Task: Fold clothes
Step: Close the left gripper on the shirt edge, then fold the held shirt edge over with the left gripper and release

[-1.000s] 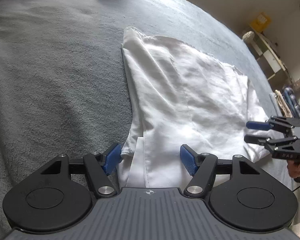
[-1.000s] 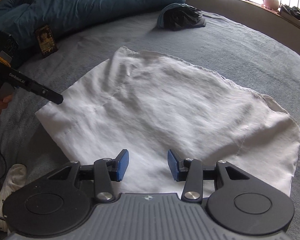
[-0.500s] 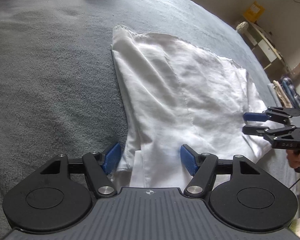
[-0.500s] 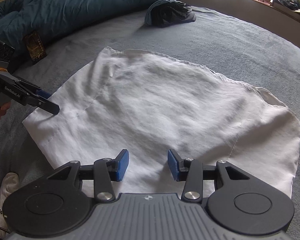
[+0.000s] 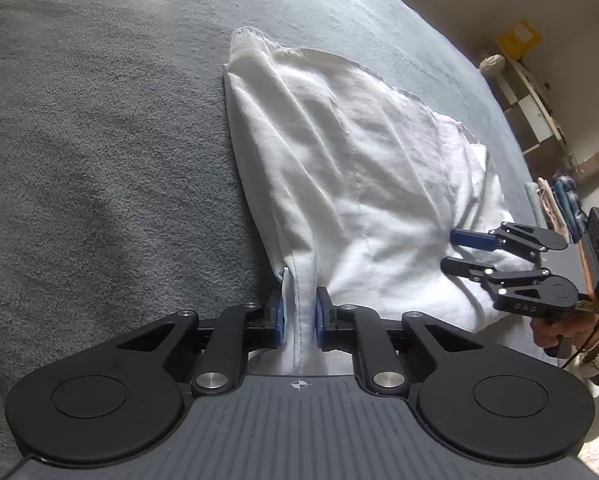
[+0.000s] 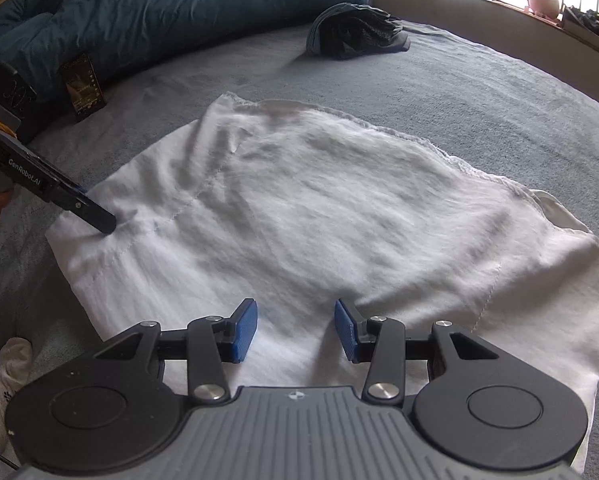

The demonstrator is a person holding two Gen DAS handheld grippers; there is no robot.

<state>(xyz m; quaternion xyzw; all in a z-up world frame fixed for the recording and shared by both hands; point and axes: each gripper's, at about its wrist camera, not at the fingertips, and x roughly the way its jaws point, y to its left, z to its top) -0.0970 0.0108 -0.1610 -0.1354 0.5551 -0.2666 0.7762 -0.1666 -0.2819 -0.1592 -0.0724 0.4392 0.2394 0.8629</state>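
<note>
Between the left claw's pads: the left claw was clamped on a bunched edge of the white garment, at its near corner, with cloth pulled into taut ridges running away from the grip.
Right claw: the right claw stood with its fingers apart, low over the garment's near edge and holding nothing; from the left wrist view it sat at the garment's right side.
Garment's place: it lay spread on the grey bed, mostly flat, lightly rumpled, its frayed edge on the far side.
Long axis: across the right wrist view, from the pinched corner toward the rounded corner at the right; the pinched corner pointed at the left claw.
Stage: the cloth looked doubled at the pinched edge, though the fisheye made layers hard to count, so perhaps one fold was in; it was no compact bundle, so folding remained.
Beyond: a dark bundle of clothes lay well apart on the bed, before a teal duvet.
</note>
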